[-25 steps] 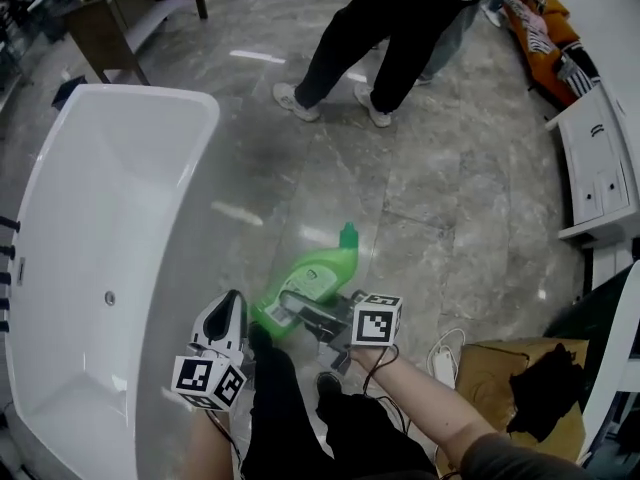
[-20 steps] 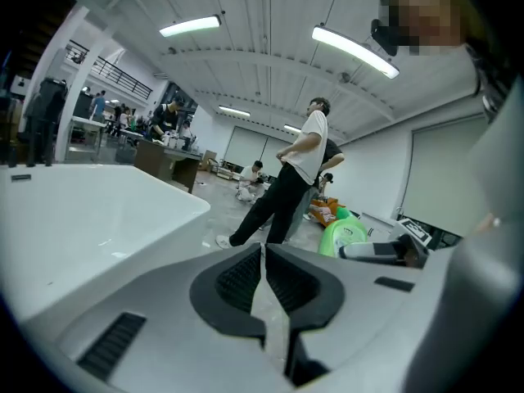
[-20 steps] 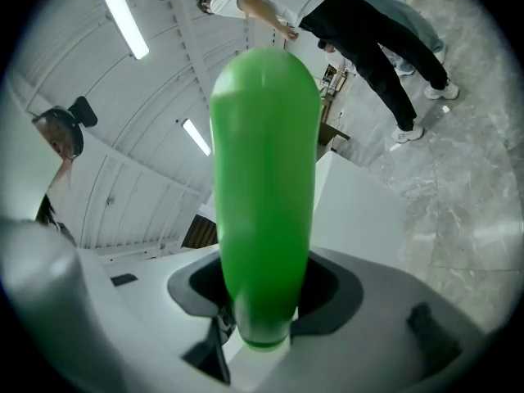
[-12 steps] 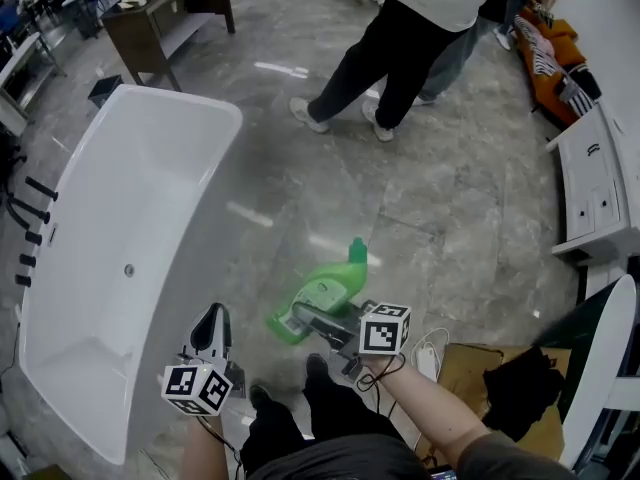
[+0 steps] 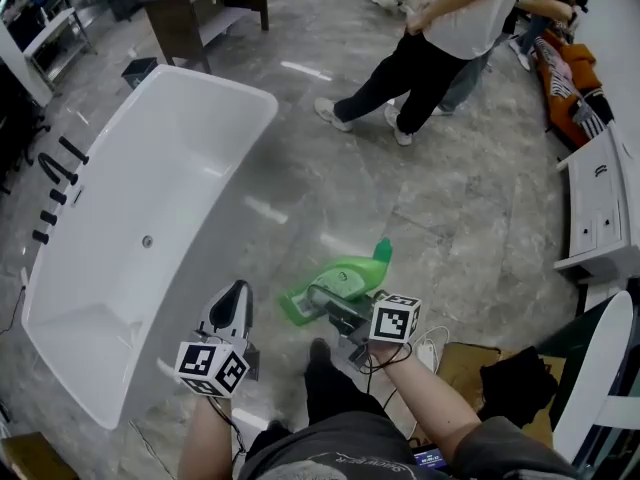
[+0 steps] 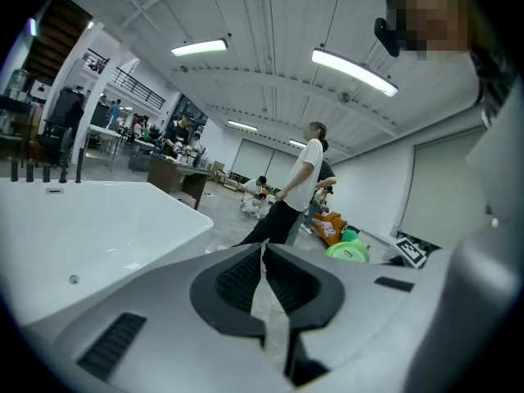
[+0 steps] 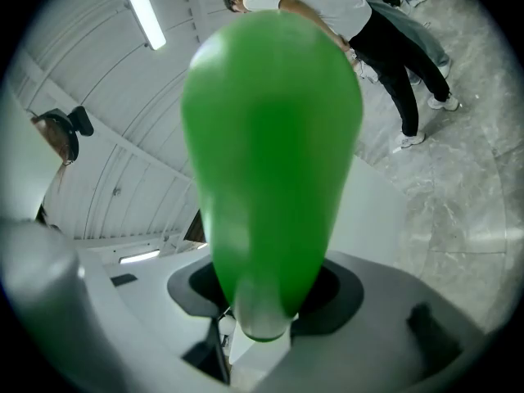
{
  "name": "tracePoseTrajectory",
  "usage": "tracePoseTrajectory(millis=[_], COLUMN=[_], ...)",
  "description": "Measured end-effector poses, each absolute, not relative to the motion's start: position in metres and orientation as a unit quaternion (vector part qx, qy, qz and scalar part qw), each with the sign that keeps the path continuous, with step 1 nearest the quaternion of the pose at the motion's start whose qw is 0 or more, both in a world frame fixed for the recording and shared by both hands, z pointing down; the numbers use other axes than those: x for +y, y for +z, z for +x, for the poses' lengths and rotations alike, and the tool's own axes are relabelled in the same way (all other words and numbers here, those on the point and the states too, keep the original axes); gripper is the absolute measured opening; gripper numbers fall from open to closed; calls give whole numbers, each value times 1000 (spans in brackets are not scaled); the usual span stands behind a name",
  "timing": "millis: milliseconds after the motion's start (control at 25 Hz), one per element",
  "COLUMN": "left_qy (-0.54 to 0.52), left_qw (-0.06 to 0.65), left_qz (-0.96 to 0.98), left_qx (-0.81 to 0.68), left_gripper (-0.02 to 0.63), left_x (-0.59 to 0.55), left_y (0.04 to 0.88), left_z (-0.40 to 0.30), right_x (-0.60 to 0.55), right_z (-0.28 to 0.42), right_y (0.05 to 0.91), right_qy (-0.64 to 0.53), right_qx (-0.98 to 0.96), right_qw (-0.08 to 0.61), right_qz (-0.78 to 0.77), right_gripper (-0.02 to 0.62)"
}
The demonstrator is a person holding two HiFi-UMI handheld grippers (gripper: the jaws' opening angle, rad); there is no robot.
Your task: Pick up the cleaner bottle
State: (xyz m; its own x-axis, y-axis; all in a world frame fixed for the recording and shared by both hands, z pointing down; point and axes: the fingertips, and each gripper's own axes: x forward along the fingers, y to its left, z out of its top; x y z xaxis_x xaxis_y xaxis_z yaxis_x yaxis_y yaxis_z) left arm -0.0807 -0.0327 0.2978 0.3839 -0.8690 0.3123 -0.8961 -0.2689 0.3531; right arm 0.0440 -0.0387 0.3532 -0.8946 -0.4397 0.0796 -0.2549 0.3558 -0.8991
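The green cleaner bottle [image 5: 350, 271] hangs tilted above the grey stone floor, its cap [image 5: 382, 251] pointing up and away from me. My right gripper [image 5: 325, 306] is shut on the bottle's body. In the right gripper view the bottle [image 7: 270, 162] fills the middle, with both pads pressed on its lower end. To the left my left gripper [image 5: 235, 294] is held up beside the bathtub. Its jaws [image 6: 264, 256] are shut, pads touching, with nothing between them. The left gripper view catches the bottle [image 6: 354, 252] at its right.
A long white bathtub [image 5: 120, 218] stands at the left with black taps [image 5: 55, 183] along its far side. People [image 5: 440, 38] stand ahead. A white cabinet [image 5: 600, 208] is at the right, a cardboard box [image 5: 470, 368] at the lower right, a dark table [image 5: 200, 8] at the top left.
Both grippers have risen, and the bottle has gone up from near the floor in the right gripper. The left gripper stays shut and holds nothing.
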Motion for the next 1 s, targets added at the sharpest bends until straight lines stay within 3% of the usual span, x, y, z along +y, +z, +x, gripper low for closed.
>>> tracePoseTrajectory(millis=[1000], left_qy=[1], left_qw=[231], left_qz=[795], left_qx=[-561], left_gripper=[28], left_x=[229], left_y=[265], left_z=[-211], right_x=[193], right_z=[-69], right_y=[303], right_qy=[-522], right_qx=[806], right_qw=[126], right_qz=[-247], right_gripper=[202])
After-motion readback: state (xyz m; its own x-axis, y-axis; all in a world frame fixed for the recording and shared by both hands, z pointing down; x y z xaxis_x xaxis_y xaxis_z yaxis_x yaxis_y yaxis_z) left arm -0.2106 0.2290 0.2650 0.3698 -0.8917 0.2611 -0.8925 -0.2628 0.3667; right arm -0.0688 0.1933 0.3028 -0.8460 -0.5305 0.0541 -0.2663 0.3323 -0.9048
